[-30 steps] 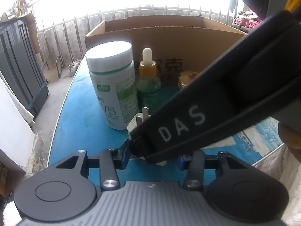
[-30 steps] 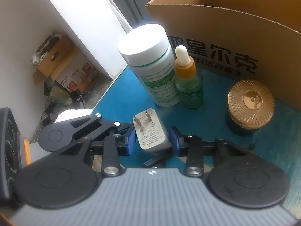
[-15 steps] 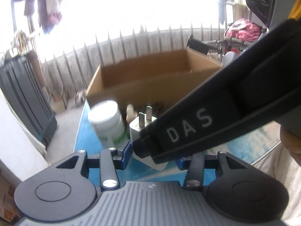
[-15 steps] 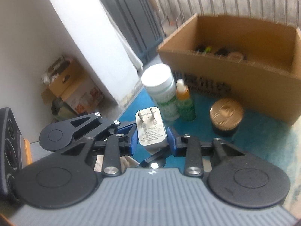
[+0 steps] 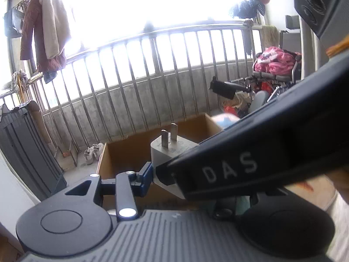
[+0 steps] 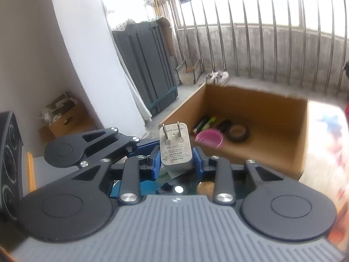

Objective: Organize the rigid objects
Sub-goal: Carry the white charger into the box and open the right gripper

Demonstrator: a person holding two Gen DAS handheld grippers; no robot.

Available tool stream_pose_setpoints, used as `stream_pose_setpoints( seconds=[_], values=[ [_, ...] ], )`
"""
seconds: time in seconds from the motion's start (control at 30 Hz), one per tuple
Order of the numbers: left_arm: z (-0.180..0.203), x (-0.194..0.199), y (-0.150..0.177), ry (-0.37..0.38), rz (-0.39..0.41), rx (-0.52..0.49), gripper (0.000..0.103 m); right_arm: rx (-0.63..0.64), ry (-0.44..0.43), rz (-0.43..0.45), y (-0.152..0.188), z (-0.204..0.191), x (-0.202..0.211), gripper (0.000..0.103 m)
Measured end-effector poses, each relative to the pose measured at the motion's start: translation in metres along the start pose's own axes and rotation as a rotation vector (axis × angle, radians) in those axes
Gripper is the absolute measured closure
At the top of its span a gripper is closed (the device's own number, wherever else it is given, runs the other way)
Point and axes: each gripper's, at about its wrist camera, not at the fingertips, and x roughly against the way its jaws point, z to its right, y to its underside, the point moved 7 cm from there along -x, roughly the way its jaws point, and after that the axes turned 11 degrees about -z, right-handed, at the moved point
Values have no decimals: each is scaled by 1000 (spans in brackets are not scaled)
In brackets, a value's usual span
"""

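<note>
- I am carrying the white wall charger [image 6: 176,150], prongs up, in the air short of the cardboard box [image 6: 257,109].
- My right gripper [image 6: 175,159] jaws are clamping its sides.
- My left gripper [image 5: 150,173] is crowding in; one blue pad is touching the charger, but I cannot tell whether its jaws are gripping.
- I am judging risks: two grippers twisting it loose, or releasing early onto the blue surface [image 6: 139,185].

Both cams sit just behind own fingers, tilted down twd cardboard box [image 6: 257,118]. Left wrist cam: low, near box [image 5: 130,152], facing railing [image 5: 152,69] beyond it. Right wrist cam: higher, sees into box. Shared: box, railing, white charger [image 5: 168,152] [image 6: 175,148].
</note>
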Motion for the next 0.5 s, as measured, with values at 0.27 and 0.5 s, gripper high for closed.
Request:
stream_pose_setpoints(
  seconds=[0.27, 0.5],
  values=[
    [0, -83, -56, 21, -103, 39, 56, -43, -32, -62, -66, 70, -33, 73],
    [-22, -171, -54, 102, -347, 145, 56, -151, -99, -250, -100, 139, -116, 74]
  ],
)
